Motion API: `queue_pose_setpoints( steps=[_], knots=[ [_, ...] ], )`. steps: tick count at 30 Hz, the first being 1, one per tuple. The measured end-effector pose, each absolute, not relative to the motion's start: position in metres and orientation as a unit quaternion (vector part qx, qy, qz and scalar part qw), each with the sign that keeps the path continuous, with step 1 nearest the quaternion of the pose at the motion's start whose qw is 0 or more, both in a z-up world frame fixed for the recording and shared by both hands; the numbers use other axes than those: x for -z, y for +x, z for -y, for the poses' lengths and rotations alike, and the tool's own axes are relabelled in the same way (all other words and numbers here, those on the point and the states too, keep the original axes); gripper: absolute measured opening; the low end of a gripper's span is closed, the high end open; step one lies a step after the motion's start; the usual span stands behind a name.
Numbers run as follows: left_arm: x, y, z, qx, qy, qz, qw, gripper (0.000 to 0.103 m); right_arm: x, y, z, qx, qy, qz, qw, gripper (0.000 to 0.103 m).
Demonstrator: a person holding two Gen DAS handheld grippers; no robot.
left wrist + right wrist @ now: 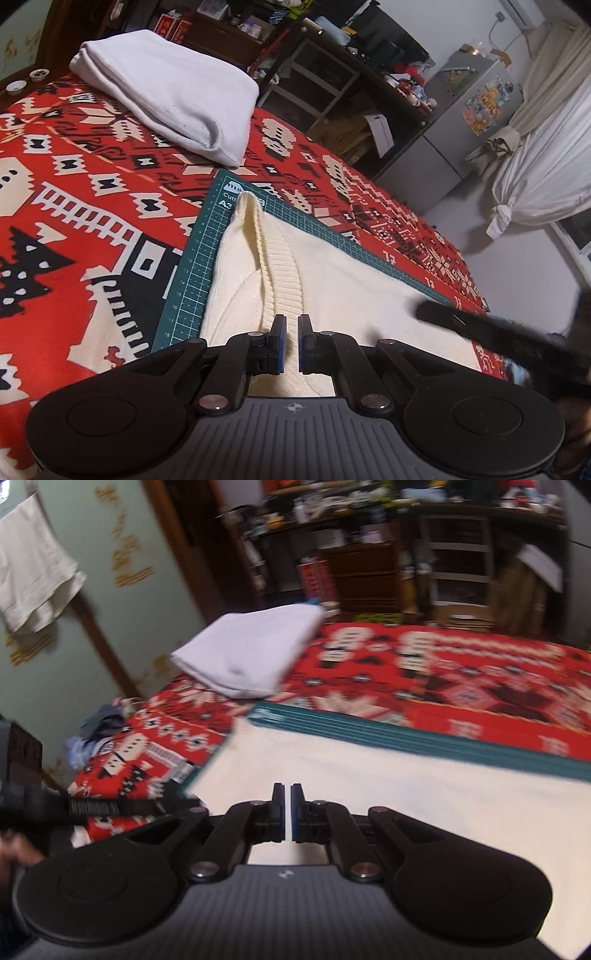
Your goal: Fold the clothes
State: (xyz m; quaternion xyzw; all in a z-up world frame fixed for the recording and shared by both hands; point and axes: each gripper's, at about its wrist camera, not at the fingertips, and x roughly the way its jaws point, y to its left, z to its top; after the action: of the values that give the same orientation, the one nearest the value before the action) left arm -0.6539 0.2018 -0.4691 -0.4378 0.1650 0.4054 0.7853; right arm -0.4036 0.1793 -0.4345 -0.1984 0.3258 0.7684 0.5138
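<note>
A cream knit sweater [332, 273] lies on a green cutting mat [199, 251] on a red patterned bedcover [92, 184]. Its ribbed band [280, 273] rises in a ridge from the mat's far corner and runs down between the fingers of my left gripper [291, 325], which is shut on it. In the blurred right wrist view, my right gripper [287, 794] hovers over the flat sweater [369, 794] with its jaws nearly touching and nothing clearly between them. The mat [406, 734] borders the sweater on the far side.
A folded white cloth [166, 92] [251, 653] lies at the bed's far left corner. A blurred black tool part [480, 328] crosses the sweater's right side. Shelves, a fridge [461, 110] and a tied curtain [546, 166] stand beyond. Loose clothes [99, 731] lie at the left edge.
</note>
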Motion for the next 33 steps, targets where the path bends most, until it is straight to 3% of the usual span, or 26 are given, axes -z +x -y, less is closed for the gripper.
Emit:
queue_pose_setpoints(
  steps=[8, 33],
  knots=[
    [0.478, -0.67, -0.201, -0.408, -0.447, -0.145, 0.782, 0.004, 0.478, -0.462, -0.215, -0.762, -0.274, -0.294, 0.507, 0.002],
    [0.493, -0.667, -0.204, -0.378, -0.442, -0.142, 0.801, 0.004, 0.475, -0.462, -0.286, -0.737, -0.289, -0.309, 0.527, 0.001]
  ],
)
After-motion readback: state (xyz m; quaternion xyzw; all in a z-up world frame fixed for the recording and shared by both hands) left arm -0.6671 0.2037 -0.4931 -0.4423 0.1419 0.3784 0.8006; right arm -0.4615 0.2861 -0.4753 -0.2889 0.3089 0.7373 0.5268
